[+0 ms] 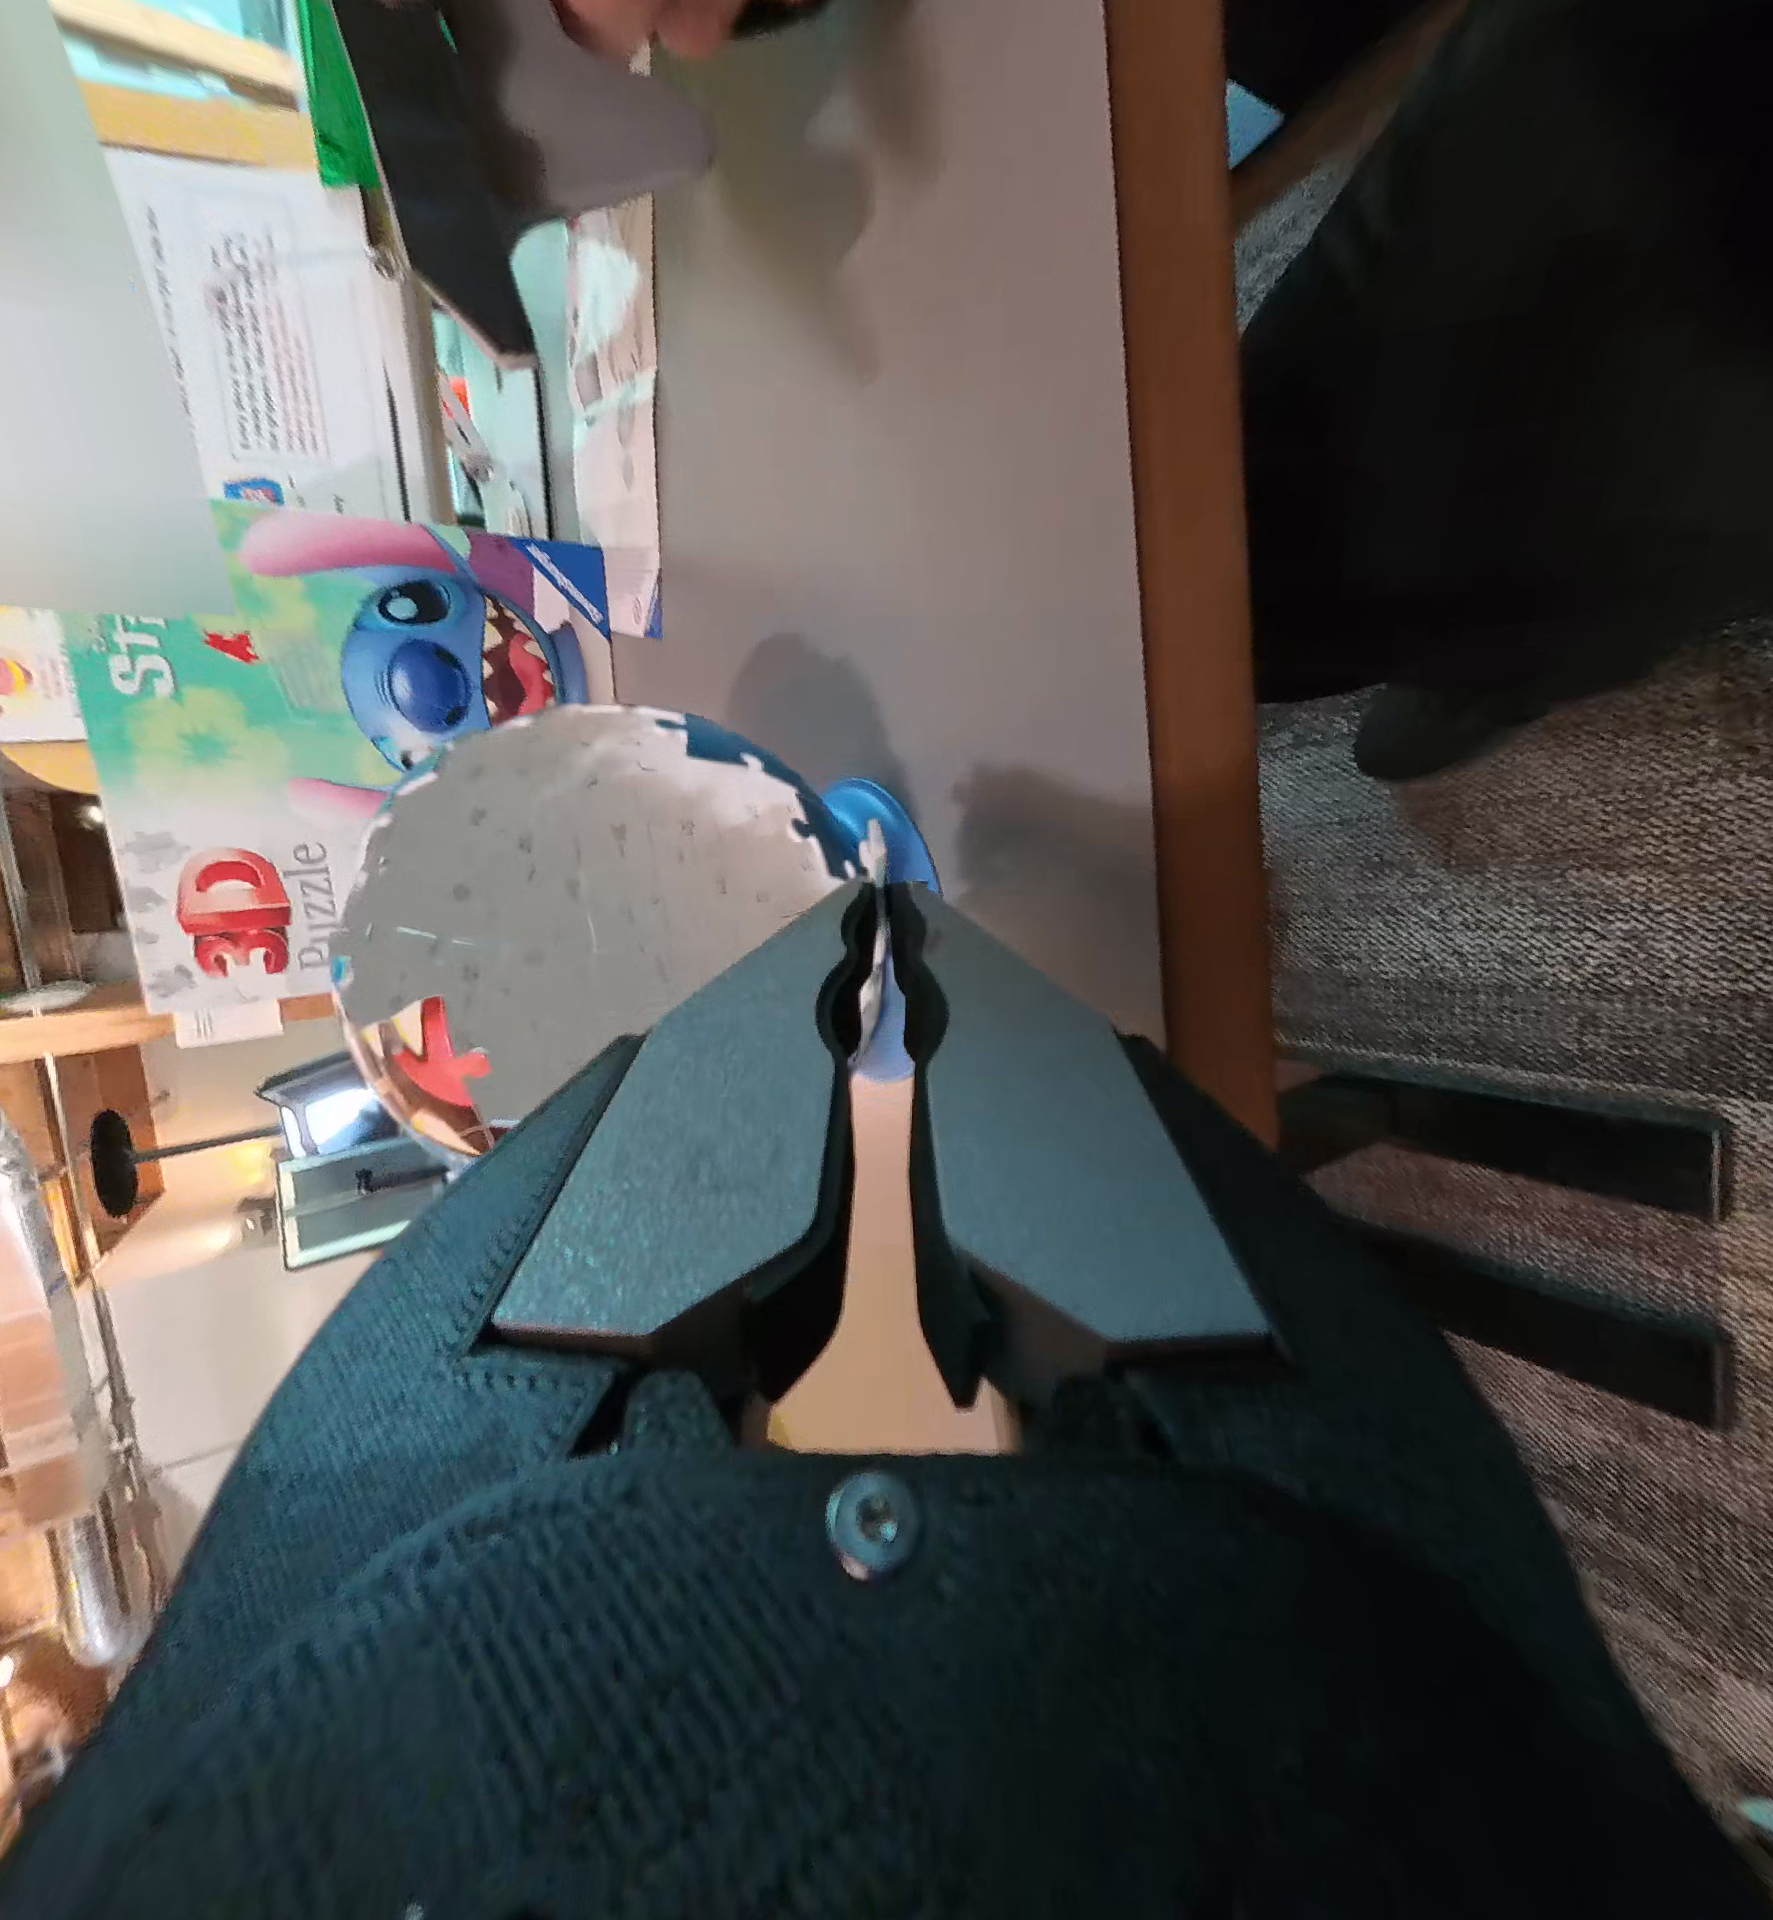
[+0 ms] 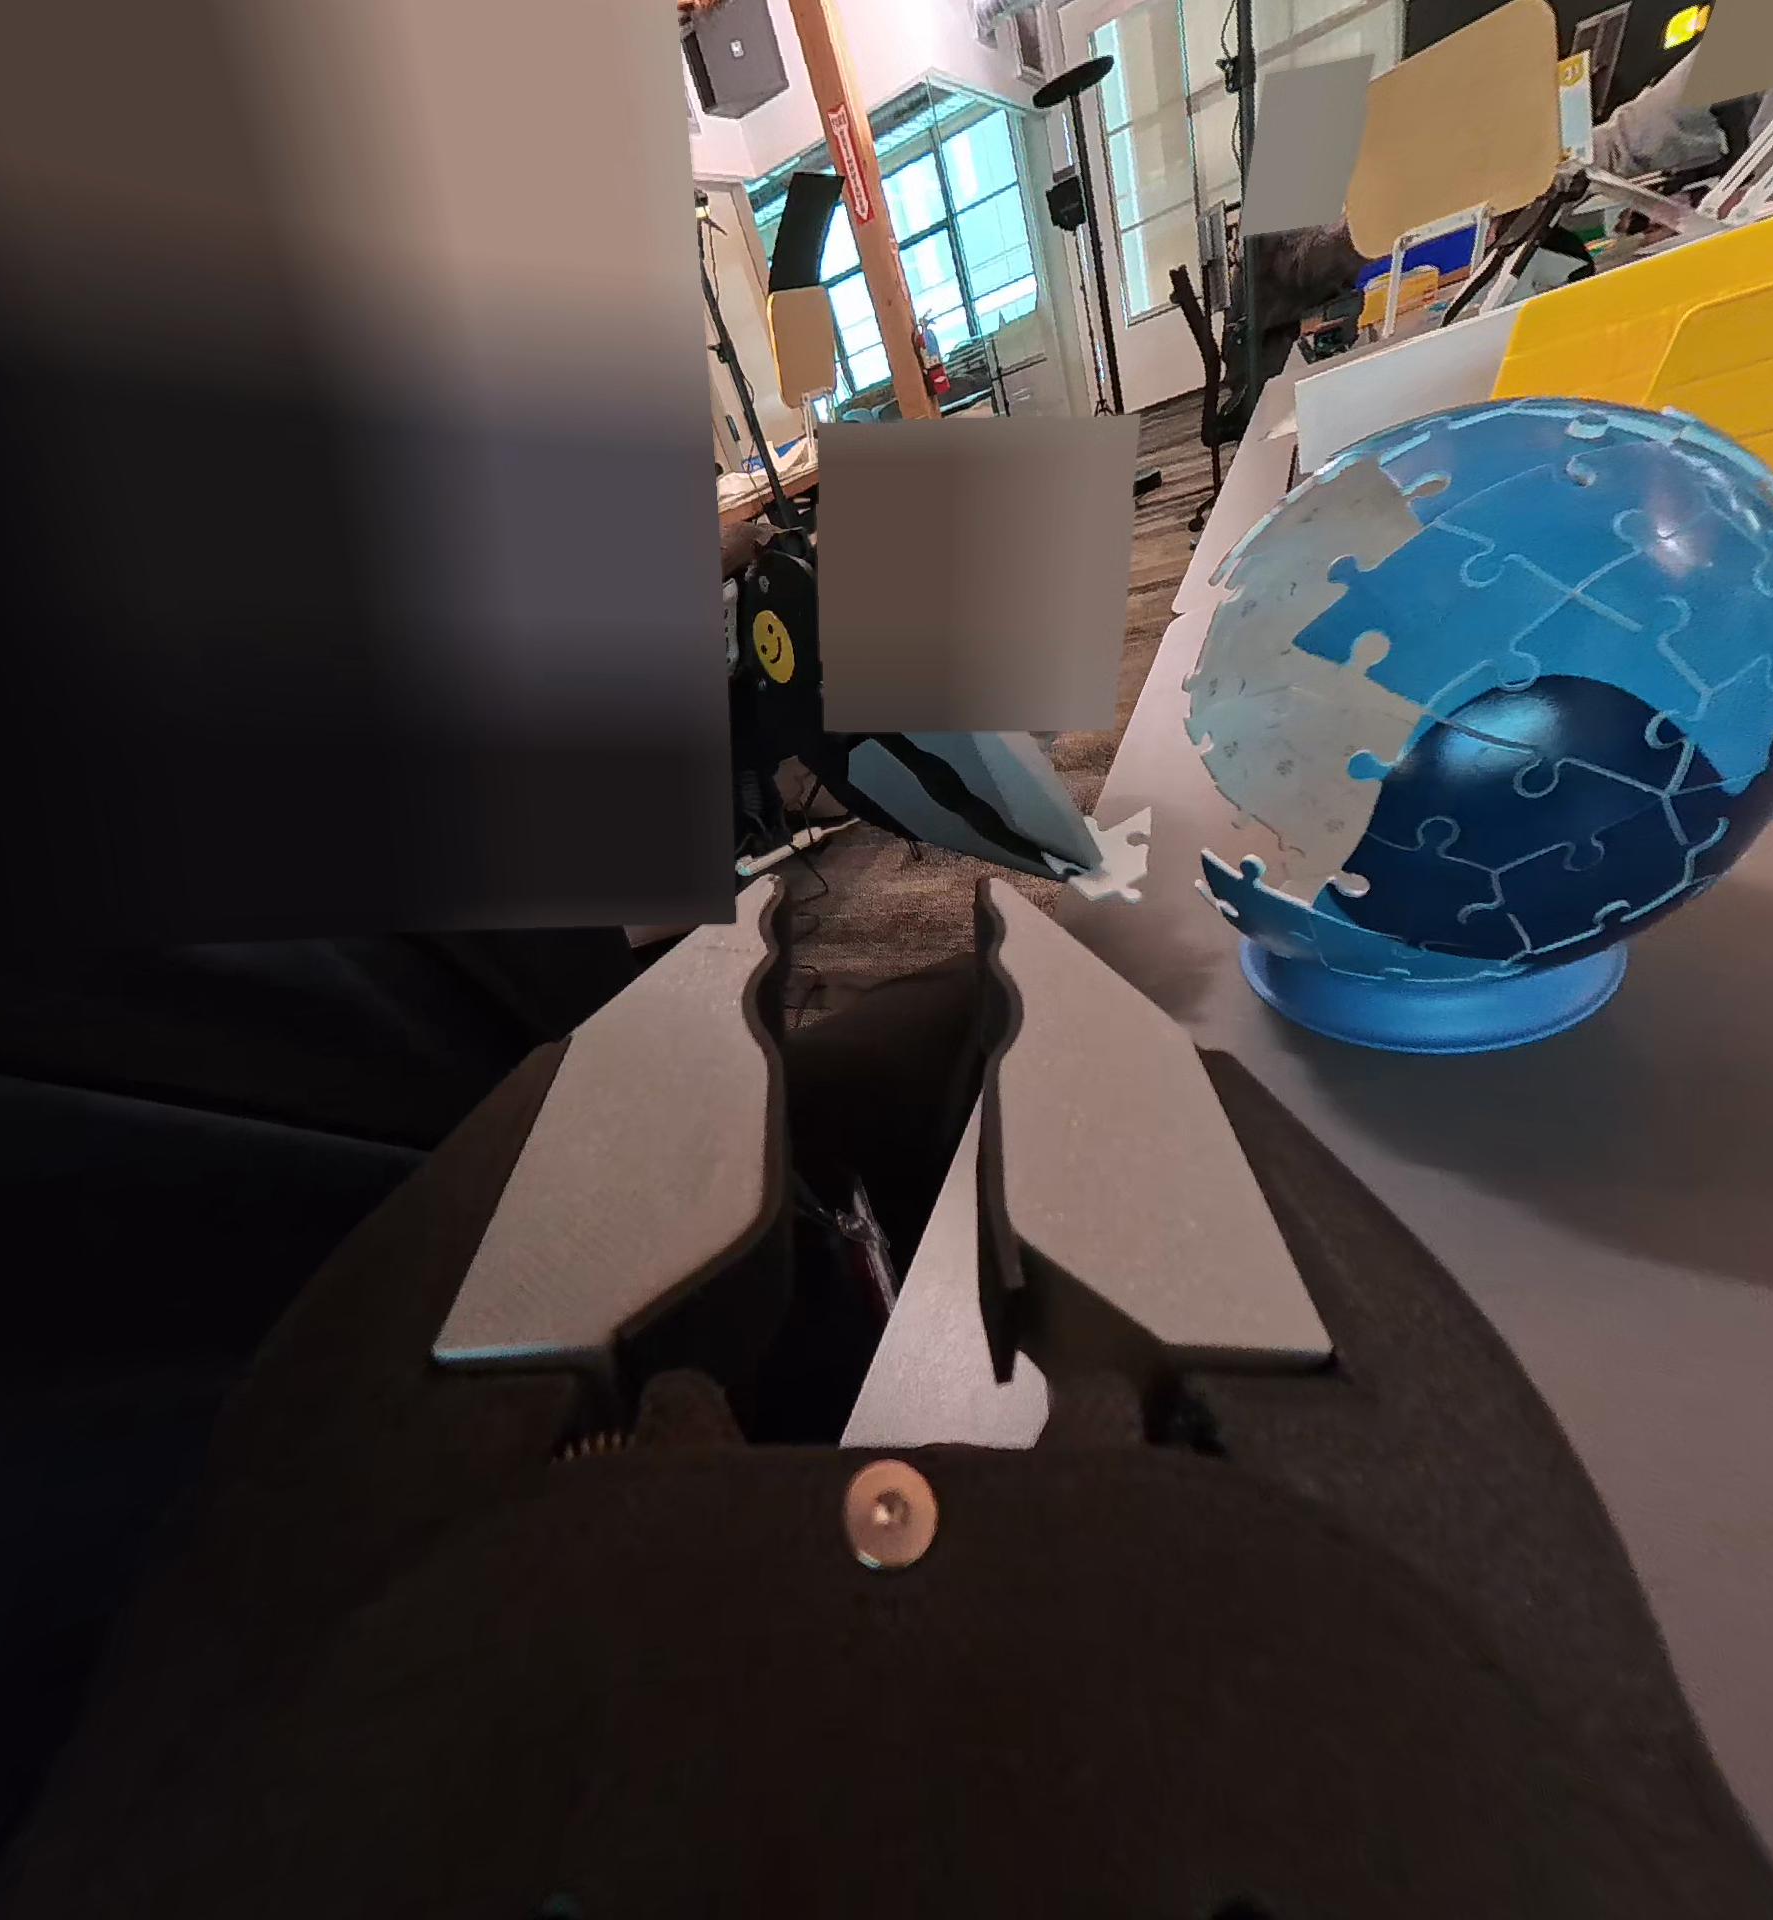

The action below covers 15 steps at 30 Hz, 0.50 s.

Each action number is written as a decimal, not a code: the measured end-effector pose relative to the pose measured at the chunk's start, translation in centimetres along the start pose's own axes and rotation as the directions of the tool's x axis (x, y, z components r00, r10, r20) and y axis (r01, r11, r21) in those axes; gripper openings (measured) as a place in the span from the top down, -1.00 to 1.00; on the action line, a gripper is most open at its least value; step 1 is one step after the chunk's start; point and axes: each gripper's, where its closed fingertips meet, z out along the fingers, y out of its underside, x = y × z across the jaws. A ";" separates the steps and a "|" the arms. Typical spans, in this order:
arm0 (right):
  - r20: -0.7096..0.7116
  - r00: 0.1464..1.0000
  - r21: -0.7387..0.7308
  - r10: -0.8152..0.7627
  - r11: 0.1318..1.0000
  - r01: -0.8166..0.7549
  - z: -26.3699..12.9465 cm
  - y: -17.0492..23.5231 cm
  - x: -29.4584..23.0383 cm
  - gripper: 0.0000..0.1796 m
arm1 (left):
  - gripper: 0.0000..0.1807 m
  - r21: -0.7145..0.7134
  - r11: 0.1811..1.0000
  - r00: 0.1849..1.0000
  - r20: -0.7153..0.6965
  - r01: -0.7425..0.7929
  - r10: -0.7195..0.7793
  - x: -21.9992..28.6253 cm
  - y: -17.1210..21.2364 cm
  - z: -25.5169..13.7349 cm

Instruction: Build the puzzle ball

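Observation:
The blue puzzle ball (image 2: pixel 1547 665) rests on a blue ring stand (image 2: pixel 1433 987) on the grey table, with a gap in its shell on the left side. My left gripper (image 1: pixel 880 894) is shut on a white puzzle piece (image 1: pixel 874 971), seen edge-on. The piece is at the rim of the ball (image 1: pixel 570 883), whose pale inner side faces me, beside the stand (image 1: pixel 887 831). In the right wrist view that gripper (image 2: pixel 965 800) holds the piece (image 2: pixel 1116 852) just left of the ball's gap. My right gripper (image 2: pixel 877 904) is open and empty, left of the ball, over the table's edge.
The colourful puzzle box (image 1: pixel 238 748) stands behind the ball, with more boxes and papers beyond it. The table's wooden edge (image 1: pixel 1173 520) borders grey carpet (image 1: pixel 1536 935). A yellow bin (image 2: pixel 1671 343) sits at the far side of the table. A person in dark clothes is close by. Spacing between my two grippers at the tips: around 11 centimetres.

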 end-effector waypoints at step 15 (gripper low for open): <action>-0.101 0.969 -0.149 -0.224 0.967 0.207 2.1 0.9 1.0 0.66 | 1.00 0.379 0.899 0.972 0.001 0.217 -0.235 -3.3 -4.9 -3.0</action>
